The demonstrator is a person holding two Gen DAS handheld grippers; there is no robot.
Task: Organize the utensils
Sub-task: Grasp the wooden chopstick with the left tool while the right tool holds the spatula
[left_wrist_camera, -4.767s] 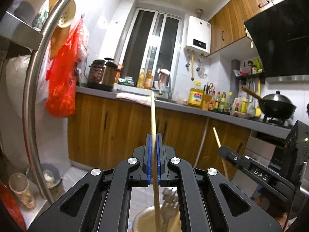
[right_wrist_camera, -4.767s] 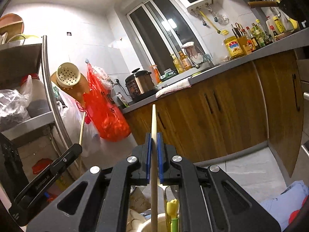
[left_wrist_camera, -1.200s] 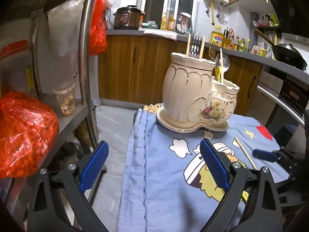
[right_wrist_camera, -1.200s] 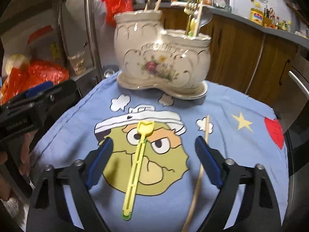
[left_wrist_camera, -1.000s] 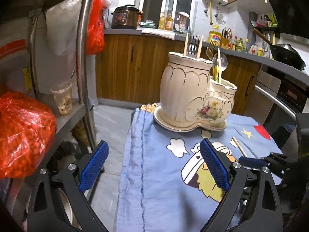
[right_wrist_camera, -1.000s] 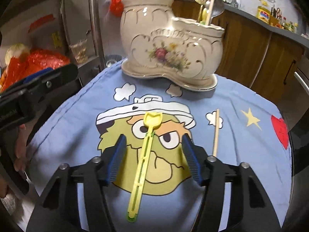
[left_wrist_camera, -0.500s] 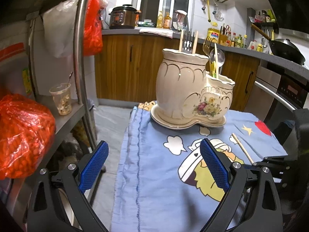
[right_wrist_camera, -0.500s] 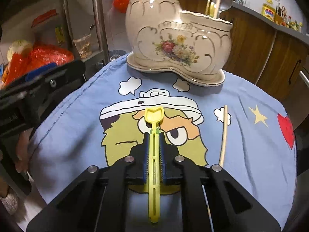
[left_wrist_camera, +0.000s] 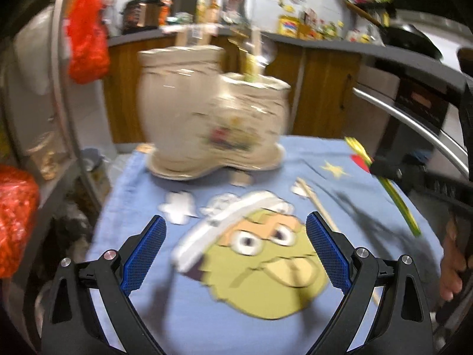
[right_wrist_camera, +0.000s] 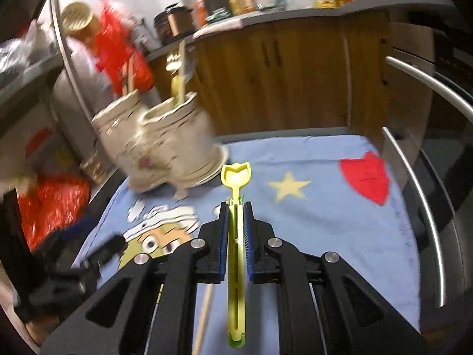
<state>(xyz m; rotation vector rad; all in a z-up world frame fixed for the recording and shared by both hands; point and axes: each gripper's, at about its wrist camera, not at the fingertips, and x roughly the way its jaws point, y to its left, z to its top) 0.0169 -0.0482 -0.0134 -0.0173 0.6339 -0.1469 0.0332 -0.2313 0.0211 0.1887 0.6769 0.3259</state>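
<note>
Right wrist view: the right tongs [right_wrist_camera: 236, 230] are clenched on the yellow spatula [right_wrist_camera: 235, 236], lifted off the counter, holder [right_wrist_camera: 165, 145] ahead-left. Left tongs [left_wrist_camera: 233, 251] gape empty; a chopstick [left_wrist_camera: 317, 207] lies ahead. Next, likely, carry the spatula to the holder.

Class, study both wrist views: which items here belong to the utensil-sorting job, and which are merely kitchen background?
Belongs to the job:
- yellow utensil, clamped in the right gripper
- wooden chopstick lying on the cloth
- ceramic holder
- left gripper, open

Just background:
- red bag
- rice cooker
- wok
</note>
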